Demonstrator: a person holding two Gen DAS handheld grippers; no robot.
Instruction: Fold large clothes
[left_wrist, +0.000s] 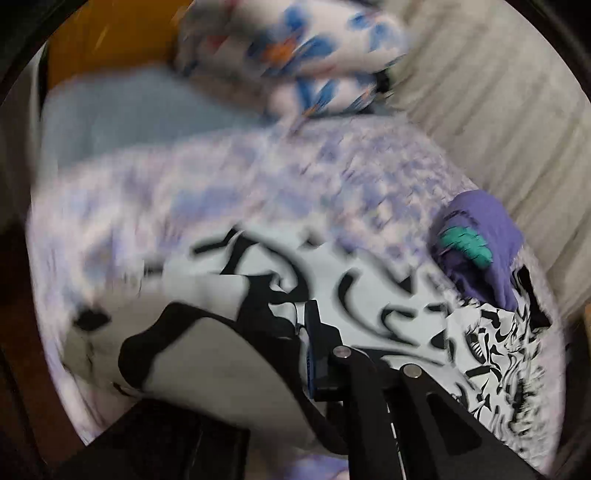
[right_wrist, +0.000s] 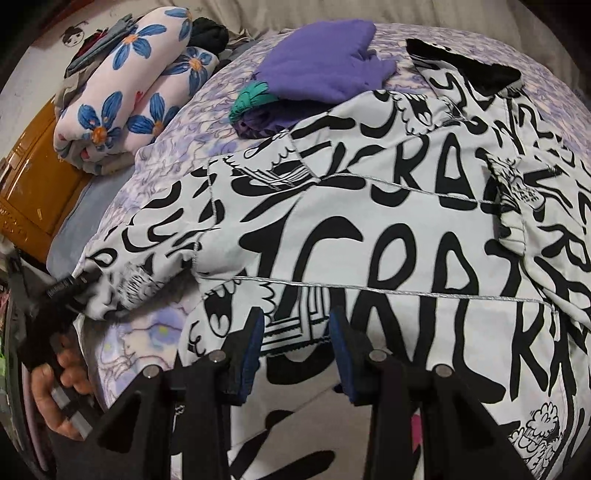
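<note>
Both wrist views downward, close over jacket (right_wrist: 369, 221)

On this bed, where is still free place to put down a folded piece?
Bare bedspread lies between the flowered roll, the purple garment and the black-and-white jacket, and a smaller patch beneath the jacket's sleeve. The right half is crowded by the jacket.

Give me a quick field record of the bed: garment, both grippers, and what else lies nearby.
garment: black-and-white printed jacket, spread on the lilac patterned bedspread
left gripper: shut on the jacket's sleeve end
right gripper: part open over the jacket's hem; grip unclear
nearby: folded purple garment above the jacket; folded blue-flower fabric at the bed's far left
left view: motion-blurred
</note>
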